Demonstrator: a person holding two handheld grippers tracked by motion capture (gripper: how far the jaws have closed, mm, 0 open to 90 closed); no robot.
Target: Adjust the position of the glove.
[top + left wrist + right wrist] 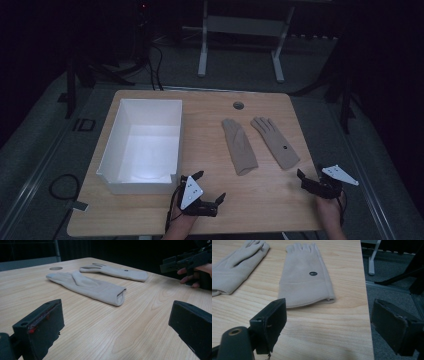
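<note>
Two beige gloves lie flat on the wooden table (200, 115), side by side with their fingers pointing away. The left glove (239, 145) (92, 287) (234, 267) is plain. On the right glove (277, 142) (117, 272) (304, 277) there is a small dark dot. My left gripper (207, 186) (116, 315) hovers near the front edge, aimed at the left glove's cuff, jaws wide apart and empty. My right gripper (310, 172) (329, 307) (185, 261) sits at the front right corner, just short of the right glove's cuff, open and empty.
A white open box (137, 186) stands on the table's left half. A round cable hole (238, 105) is near the far edge. The table's right edge (364, 290) runs close beside my right gripper, with grey floor below. Another desk's frame (240, 30) stands beyond.
</note>
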